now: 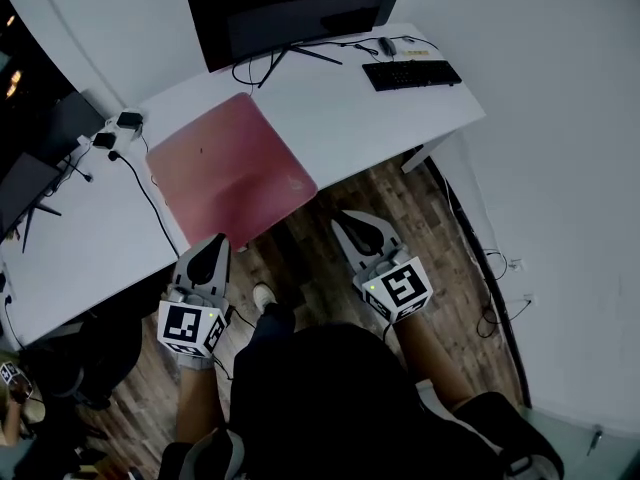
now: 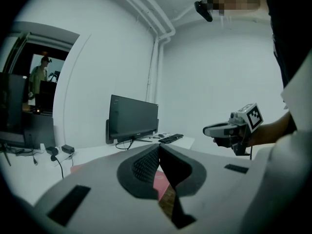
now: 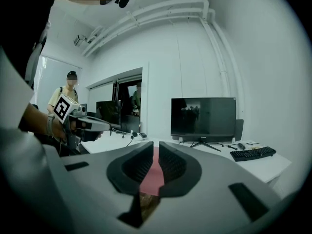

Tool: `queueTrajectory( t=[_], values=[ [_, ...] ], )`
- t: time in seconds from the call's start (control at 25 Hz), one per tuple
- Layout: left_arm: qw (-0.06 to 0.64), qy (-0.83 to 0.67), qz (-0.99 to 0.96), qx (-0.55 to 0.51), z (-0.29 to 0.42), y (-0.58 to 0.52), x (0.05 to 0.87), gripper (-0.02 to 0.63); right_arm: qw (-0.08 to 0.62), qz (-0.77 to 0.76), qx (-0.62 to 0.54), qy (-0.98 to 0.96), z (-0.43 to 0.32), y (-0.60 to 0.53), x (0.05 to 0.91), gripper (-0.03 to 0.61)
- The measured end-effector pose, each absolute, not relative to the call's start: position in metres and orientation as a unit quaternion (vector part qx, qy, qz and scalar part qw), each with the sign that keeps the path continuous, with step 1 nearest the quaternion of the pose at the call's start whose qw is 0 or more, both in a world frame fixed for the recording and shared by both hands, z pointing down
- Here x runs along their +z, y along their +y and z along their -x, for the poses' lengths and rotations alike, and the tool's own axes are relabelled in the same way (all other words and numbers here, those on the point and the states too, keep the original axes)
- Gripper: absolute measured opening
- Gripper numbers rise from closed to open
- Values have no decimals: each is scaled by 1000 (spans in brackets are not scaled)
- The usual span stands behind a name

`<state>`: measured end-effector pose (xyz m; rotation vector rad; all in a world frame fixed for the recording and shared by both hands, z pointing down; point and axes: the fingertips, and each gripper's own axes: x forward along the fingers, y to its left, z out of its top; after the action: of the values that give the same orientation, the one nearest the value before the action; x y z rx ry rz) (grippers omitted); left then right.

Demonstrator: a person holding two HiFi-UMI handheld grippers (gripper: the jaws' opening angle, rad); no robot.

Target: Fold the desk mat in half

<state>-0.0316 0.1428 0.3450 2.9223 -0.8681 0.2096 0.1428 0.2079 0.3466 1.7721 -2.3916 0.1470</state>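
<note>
One white tabletop [image 1: 350, 108], L-shaped, fills the upper half of the head view. Brown wood floor [image 1: 430, 218] shows below its near edge.

One big black monitor [image 1: 290, 8] stands at the back of the tabletop, screen dark. A second screen [image 1: 25, 188], also dark, is cut off at the left edge of the view.

One desk mat [image 1: 228, 173], pink-red, lies flat and unfolded on the tabletop in a single layer. It sits turned at an angle, with its near corner right at the tabletop's front edge and the monitor well behind it.

Two grippers, one per hand, both held out over the floor in front of the tabletop. Left gripper [image 1: 214, 243]: fingers together, nothing between them, tips just beside the mat's near corner; cannot tell if they touch it. Right gripper [image 1: 352, 224]: fingers together too, empty, tips near the mat's right corner but apart from it. Both gripper views show pink mat beyond the closed fingers.

One black keyboard [image 1: 411, 74] sits at the far right of the tabletop. Two black adapters [image 1: 129, 120] lie left of the mat, with black cables [image 1: 150, 203] trailing from them. One mouse [image 1: 387, 45] lies just behind the keyboard.
</note>
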Motion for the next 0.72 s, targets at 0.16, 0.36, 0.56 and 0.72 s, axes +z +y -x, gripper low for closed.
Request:
queueTrajectory(
  t=[0.16, 0.36, 0.56, 0.72],
  values=[
    [41, -277, -957, 75, 42, 97, 348, 9, 88, -591, 55, -800, -128, 158, 347, 23],
    [50, -277, -957, 76, 64, 43, 355, 9, 102, -581, 56, -805, -102, 99, 352, 24],
    [61, -280, -954, 82, 85, 4, 369, 9, 115, -567, 57, -813, -80, 52, 362, 25],
    [64, -289, -951, 90, 100, -12, 379, 9, 128, -550, 59, -823, -68, 26, 369, 25]
  ],
)
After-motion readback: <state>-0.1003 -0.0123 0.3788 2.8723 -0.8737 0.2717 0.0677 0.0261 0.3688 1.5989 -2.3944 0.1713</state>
